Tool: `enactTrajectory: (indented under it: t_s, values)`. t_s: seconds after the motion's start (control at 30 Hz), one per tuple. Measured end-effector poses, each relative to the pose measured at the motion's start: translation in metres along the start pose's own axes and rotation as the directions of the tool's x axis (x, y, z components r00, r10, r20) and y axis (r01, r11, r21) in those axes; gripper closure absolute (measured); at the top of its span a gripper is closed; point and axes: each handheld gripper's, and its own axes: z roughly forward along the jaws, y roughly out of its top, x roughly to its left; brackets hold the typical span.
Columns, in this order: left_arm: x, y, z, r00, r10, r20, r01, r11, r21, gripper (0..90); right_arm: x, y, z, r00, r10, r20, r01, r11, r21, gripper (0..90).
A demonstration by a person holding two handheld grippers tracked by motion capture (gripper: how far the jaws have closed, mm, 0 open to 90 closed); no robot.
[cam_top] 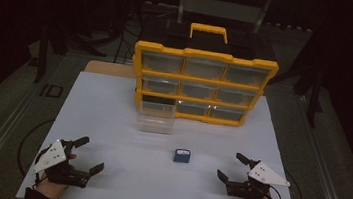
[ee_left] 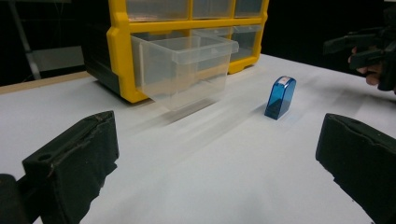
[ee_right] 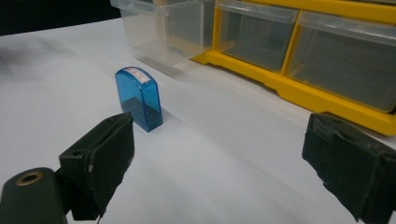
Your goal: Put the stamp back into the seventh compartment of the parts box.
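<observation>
A small blue translucent box (cam_top: pixel 181 155) stands upright on the white table (cam_top: pixel 111 122), between my two grippers. Behind it a yellow organizer (cam_top: pixel 201 82) holds clear drawers, and its bottom-left drawer (cam_top: pixel 156 117) is pulled out over the table. My left gripper (cam_top: pixel 88 156) rests near the front left edge, open and empty. My right gripper (cam_top: pixel 231 167) sits at the front right, open with nothing between its jaws. The blue box (ee_left: pixel 280 97) is ahead and to the right in the left gripper view. In the right gripper view the blue box (ee_right: pixel 139 99) stands just beyond the left jaw.
The organizer has a yellow handle (cam_top: pixel 209 32) on top and black sides. A wooden board edge (cam_top: pixel 110 68) shows behind the table's far left. The surroundings are dark, with stands and cables on the floor. My other gripper (ee_left: pixel 369 49) shows far right in the left gripper view.
</observation>
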Motion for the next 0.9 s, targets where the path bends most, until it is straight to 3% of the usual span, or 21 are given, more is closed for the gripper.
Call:
enactTrajectory:
  t_s: [0.43, 0.63, 0.9]
  values:
    - [-0.0003, 0.0000, 0.0001, 1.0000, 0.000, 0.004, 0.000, 1.0000, -0.001, 0.0, 0.0006, 0.0027, -0.0013, 1.0000, 0.001, 0.009, -0.001, 1.000, 0.010, 9.2]
    - [-0.0004, 0.0002, -0.0001, 1.0000, -0.002, 0.003, 0.002, 1.0000, -0.006, 0.0, 0.0004, 0.0053, -0.0018, 0.9994, 0.033, -0.013, -0.033, 0.999, 0.021, 9.2]
    - [-0.0002, 0.0004, -0.0007, 1.0000, 0.002, 0.004, -0.002, 1.0000, -0.007, 0.0, 0.0027, 0.0068, 0.0008, 0.9992, 0.028, -0.028, -0.027, 0.999, 0.034, 8.9]
